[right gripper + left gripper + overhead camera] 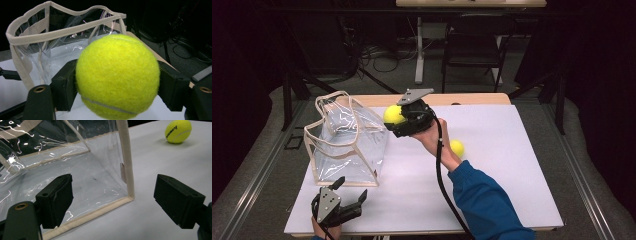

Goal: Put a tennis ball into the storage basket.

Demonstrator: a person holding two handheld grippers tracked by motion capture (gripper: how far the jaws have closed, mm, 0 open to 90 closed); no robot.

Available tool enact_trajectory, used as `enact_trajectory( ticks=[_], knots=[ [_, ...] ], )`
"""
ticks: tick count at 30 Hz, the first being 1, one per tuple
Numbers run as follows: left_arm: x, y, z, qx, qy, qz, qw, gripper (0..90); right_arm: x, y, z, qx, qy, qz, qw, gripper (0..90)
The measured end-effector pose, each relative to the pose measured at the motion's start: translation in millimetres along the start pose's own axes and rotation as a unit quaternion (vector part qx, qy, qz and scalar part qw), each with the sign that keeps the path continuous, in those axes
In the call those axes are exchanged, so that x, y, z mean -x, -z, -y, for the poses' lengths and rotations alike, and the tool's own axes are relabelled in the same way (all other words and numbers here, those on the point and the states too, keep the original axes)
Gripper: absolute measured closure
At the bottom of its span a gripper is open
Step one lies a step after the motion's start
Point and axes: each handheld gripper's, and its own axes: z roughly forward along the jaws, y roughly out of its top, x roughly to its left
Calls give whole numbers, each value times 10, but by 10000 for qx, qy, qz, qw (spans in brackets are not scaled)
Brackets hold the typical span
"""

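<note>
Two balls and one clear bag [347, 142] lie before me on the white table [492, 195]. The bag stands upright, its mouth open upward. My right gripper [398, 120] is raised just beside the bag's far right corner, jaws clamped on a ball [117, 76]. My left gripper [352, 192] sits near the bag's near edge, jaws spread, holding nothing. The second ball [456, 148] rests well right of the bag.

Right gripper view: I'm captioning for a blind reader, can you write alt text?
A yellow tennis ball is clamped between the black jaws of the right hand-held gripper, close to the camera. Behind it stands an open clear plastic bag with beige trim on a white table.
</note>
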Motion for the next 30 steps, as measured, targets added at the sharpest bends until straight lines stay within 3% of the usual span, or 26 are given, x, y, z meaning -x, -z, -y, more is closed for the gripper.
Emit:
enact_trajectory(
  ticks=[30],
  knots=[
    [-15,-8,4,-7,5,15,10000,160,-46,-158,-205,33,137,-46,9999,264]
  ],
)
